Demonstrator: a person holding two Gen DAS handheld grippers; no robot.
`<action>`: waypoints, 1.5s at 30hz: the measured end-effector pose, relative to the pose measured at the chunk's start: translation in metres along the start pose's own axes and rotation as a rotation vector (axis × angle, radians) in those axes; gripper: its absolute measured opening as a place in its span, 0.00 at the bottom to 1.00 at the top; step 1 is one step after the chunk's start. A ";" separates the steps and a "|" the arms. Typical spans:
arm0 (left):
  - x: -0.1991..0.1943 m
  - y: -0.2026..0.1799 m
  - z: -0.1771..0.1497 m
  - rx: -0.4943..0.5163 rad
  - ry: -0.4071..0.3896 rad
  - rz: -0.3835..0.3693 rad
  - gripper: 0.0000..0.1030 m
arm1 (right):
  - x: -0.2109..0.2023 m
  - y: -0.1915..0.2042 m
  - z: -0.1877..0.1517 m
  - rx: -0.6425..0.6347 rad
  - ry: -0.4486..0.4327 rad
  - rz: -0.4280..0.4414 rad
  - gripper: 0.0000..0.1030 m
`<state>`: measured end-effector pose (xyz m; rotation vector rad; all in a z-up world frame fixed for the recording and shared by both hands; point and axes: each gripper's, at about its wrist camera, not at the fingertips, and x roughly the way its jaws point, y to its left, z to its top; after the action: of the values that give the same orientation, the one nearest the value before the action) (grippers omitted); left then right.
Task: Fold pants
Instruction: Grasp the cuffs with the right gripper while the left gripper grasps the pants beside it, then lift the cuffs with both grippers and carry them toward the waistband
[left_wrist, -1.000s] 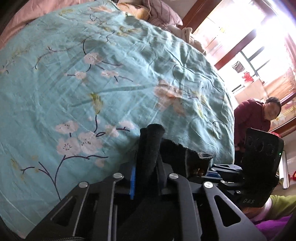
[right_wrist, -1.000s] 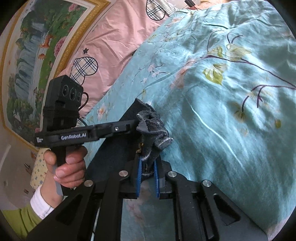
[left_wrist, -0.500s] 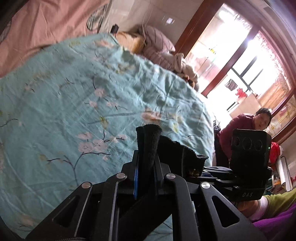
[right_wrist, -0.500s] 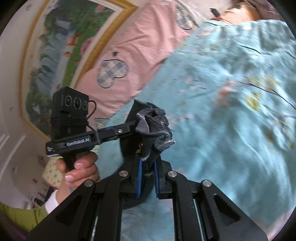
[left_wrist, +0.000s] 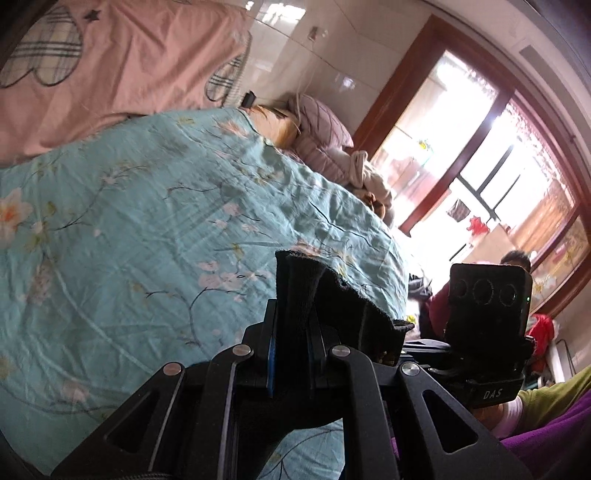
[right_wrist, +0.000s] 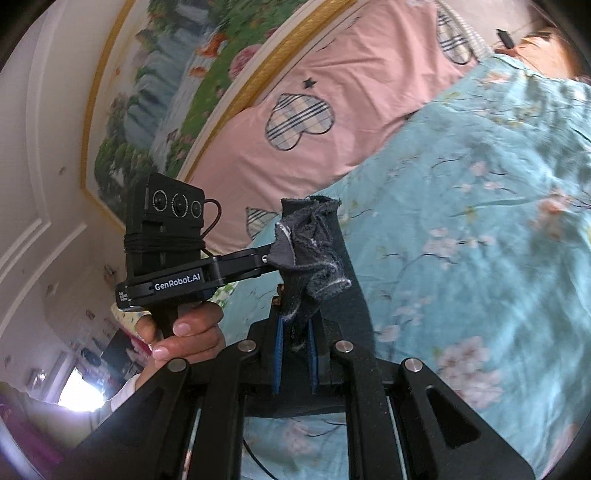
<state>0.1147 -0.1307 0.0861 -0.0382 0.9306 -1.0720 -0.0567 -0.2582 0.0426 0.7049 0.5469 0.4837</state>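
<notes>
The black pants (left_wrist: 332, 299) are held up in the air above the bed by both grippers. My left gripper (left_wrist: 291, 332) is shut on a bunched edge of the dark cloth. My right gripper (right_wrist: 295, 325) is shut on another bunched, frayed grey-black edge of the pants (right_wrist: 310, 243), and the rest of the cloth hangs down below it. The left gripper's body (right_wrist: 166, 258) shows in the right wrist view, and the right gripper's body (left_wrist: 487, 314) shows in the left wrist view. The two are close side by side.
A teal flowered bedspread (left_wrist: 147, 229) covers the bed below. A pink sheet with plaid hearts (right_wrist: 332, 103) lies at the head, under a framed painting (right_wrist: 177, 74). Pillows and clothes (left_wrist: 332, 147) sit at the far corner. A person (left_wrist: 513, 262) sits by the bright window.
Both grippers have lifted and tilted upward with the pants, so the bed has dropped lower in view and the wall, painting and window now show.
</notes>
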 end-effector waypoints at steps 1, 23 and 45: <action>-0.005 0.003 -0.002 -0.009 -0.007 0.002 0.11 | 0.004 0.004 -0.001 -0.007 0.008 0.004 0.12; -0.066 0.087 -0.109 -0.283 -0.162 0.016 0.10 | 0.099 0.040 -0.044 -0.080 0.245 0.068 0.13; -0.067 0.138 -0.171 -0.487 -0.189 0.045 0.10 | 0.152 0.036 -0.080 -0.137 0.389 0.000 0.15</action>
<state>0.0921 0.0586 -0.0424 -0.5105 0.9954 -0.7651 0.0007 -0.1078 -0.0286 0.4803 0.8694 0.6582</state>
